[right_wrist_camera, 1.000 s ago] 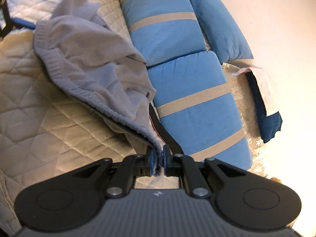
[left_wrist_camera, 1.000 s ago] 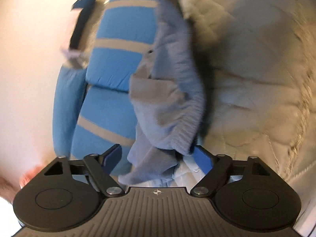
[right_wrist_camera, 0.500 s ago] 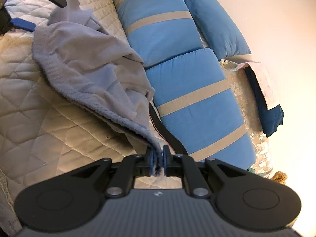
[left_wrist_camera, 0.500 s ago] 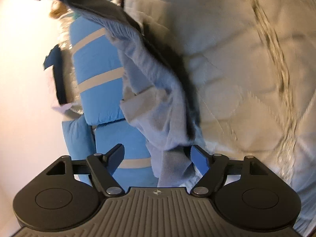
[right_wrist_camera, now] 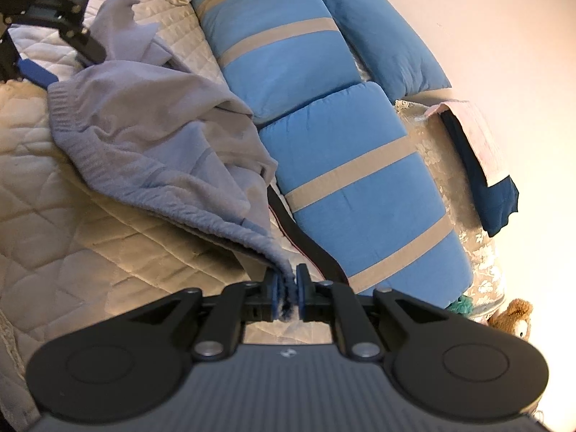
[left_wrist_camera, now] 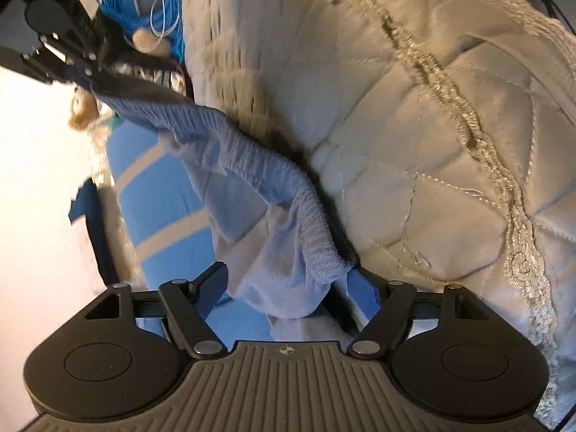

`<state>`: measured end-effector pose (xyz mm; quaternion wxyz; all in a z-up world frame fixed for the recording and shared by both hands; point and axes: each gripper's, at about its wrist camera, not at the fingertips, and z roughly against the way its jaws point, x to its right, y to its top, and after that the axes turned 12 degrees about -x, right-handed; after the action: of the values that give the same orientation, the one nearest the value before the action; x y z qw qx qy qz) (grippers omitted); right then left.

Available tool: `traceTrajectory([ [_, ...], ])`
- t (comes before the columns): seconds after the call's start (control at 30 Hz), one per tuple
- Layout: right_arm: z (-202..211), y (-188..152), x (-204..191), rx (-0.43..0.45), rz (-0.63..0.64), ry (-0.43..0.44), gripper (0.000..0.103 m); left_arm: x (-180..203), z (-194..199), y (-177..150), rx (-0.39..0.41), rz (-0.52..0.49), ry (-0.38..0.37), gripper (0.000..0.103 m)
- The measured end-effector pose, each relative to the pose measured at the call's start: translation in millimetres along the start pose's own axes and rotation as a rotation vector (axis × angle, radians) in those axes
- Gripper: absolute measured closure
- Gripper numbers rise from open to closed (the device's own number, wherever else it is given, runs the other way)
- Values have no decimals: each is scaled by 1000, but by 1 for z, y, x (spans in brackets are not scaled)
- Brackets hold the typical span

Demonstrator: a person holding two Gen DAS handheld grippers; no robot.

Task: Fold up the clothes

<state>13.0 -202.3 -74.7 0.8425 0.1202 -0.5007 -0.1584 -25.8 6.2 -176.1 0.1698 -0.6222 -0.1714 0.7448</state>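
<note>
A lavender-blue knit garment (right_wrist_camera: 151, 136) with a ribbed hem lies bunched on the cream quilted bed cover (right_wrist_camera: 72, 252). My right gripper (right_wrist_camera: 287, 293) is shut on one end of the ribbed hem. My left gripper (left_wrist_camera: 288, 280) is open, with the other end of the hem (left_wrist_camera: 309, 252) draped between its blue fingertips (left_wrist_camera: 363, 288). The hem stretches between the two grippers. The left gripper also shows in the right wrist view (right_wrist_camera: 54, 28) at the top left, and the right gripper shows in the left wrist view (left_wrist_camera: 57, 46).
Blue cushions with tan stripes (right_wrist_camera: 342, 165) line the bed's far side by a cream wall. A dark blue folded cloth with a pink sheet (right_wrist_camera: 482, 172) lies on a lace-covered ledge. A black strap (right_wrist_camera: 306, 244) runs beside the cushions. A small teddy bear (right_wrist_camera: 514, 316) sits low right.
My left gripper has swung along the hem toward the quilt, still open around the cloth. The garment has been pulled a little straighter. The right gripper keeps its hold.
</note>
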Motion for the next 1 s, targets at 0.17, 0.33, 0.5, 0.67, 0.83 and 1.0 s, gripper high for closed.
traceTrajectory([
  [0.17, 0, -3, -1, -4, -2, 2, 87, 18, 13, 3, 58, 49, 16, 91],
  [0.33, -3, -10, -3, -18, 15, 7, 87, -8, 22, -4, 92, 249, 11, 94],
  [0.5, -5, -18, -9, -34, 86, 26, 86, -30, 33, -10, 95, 370, -29, 95],
  [0.67, -17, -29, -20, -89, 198, 40, 73, -46, 34, -17, 77, 491, -103, 95],
  [0.83, -25, -35, -28, -122, 254, 44, 54, -68, 40, -40, 62, 677, -182, 101],
  [1.0, -5, -30, -32, -27, 244, 116, 28, -80, 45, -47, 63, 742, -189, 101],
])
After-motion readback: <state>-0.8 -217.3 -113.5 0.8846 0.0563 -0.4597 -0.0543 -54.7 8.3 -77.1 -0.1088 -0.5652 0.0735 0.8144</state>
